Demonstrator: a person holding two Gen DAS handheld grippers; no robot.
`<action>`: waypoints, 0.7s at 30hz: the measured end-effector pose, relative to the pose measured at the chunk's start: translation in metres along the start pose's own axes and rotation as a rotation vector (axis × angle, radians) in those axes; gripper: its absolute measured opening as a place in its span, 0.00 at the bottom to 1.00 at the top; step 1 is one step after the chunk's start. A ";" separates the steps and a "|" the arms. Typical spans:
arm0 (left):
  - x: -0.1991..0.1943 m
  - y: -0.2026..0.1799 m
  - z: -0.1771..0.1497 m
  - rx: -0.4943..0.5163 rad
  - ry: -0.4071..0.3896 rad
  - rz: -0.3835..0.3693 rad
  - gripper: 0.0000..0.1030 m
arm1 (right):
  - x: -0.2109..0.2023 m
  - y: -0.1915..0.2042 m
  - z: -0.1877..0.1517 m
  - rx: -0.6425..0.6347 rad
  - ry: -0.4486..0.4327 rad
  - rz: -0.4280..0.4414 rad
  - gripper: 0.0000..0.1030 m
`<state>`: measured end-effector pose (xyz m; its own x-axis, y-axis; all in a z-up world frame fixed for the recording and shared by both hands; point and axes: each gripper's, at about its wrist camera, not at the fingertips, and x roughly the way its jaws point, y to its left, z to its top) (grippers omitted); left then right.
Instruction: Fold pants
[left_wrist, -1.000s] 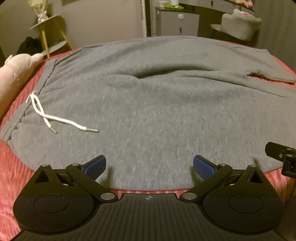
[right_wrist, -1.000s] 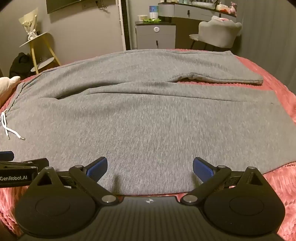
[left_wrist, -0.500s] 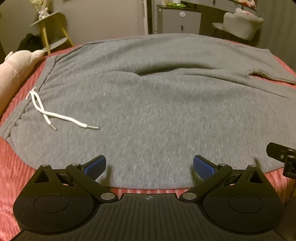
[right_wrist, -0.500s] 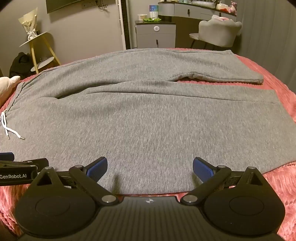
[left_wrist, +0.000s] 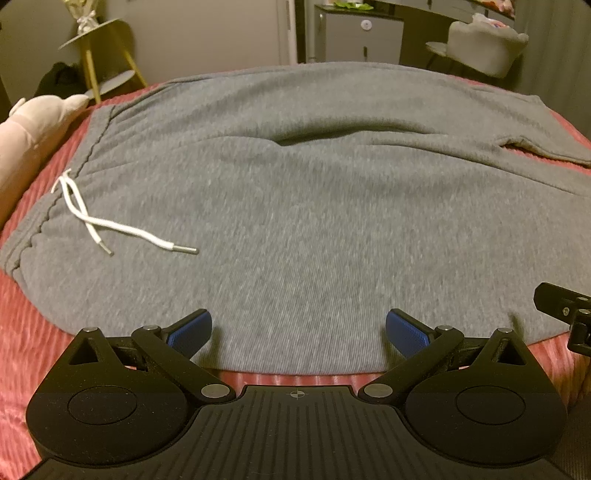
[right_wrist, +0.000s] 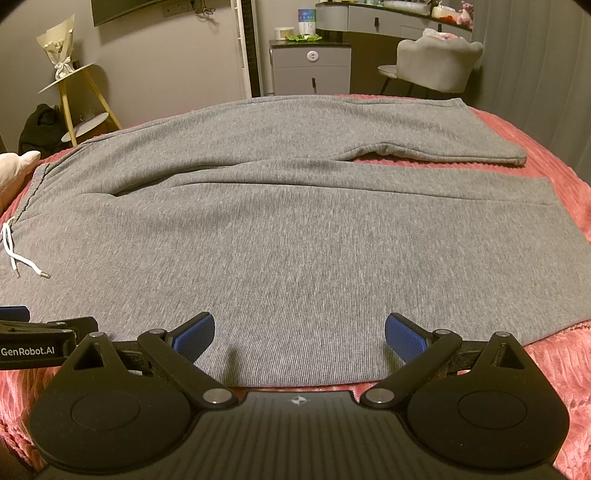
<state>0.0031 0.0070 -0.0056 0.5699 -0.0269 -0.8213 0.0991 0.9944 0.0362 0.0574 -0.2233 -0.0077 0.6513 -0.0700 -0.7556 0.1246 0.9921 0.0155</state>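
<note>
Covering nearly the whole view, the pink ribbed bedspread (right_wrist: 554, 369) carries the grey pants (right_wrist: 295, 240), laid flat with the waistband at the left and the two legs running off to the right. The near leg lies straight along the front edge; the far leg (right_wrist: 406, 129) lies behind it, parted from it by a strip of bedspread near the hems. Behind the bed stand a grey chair (right_wrist: 436, 64) and a yellow-legged side table (right_wrist: 74, 96). A pale plush toy (left_wrist: 26, 133) rests just beside the waistband. Spread wide and gripping nothing, the left gripper (left_wrist: 298, 332) sits low over the pants' near edge below the waist, and the right gripper (right_wrist: 299, 332) does likewise over the near leg, jaws parted. The white drawstring (left_wrist: 110, 225) lies loose on the fabric
</note>
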 end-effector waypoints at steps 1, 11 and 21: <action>0.000 0.000 0.000 0.000 0.000 0.001 1.00 | 0.000 0.000 0.000 0.000 0.000 0.000 0.96; 0.001 0.000 -0.001 -0.004 0.006 -0.001 1.00 | 0.000 0.000 0.000 0.001 0.001 0.001 0.96; 0.002 0.000 -0.001 -0.002 0.016 -0.001 1.00 | 0.000 0.000 0.000 0.002 0.002 0.002 0.96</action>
<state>0.0039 0.0070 -0.0078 0.5571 -0.0261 -0.8300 0.0981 0.9946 0.0346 0.0572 -0.2238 -0.0074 0.6500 -0.0682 -0.7568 0.1249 0.9920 0.0179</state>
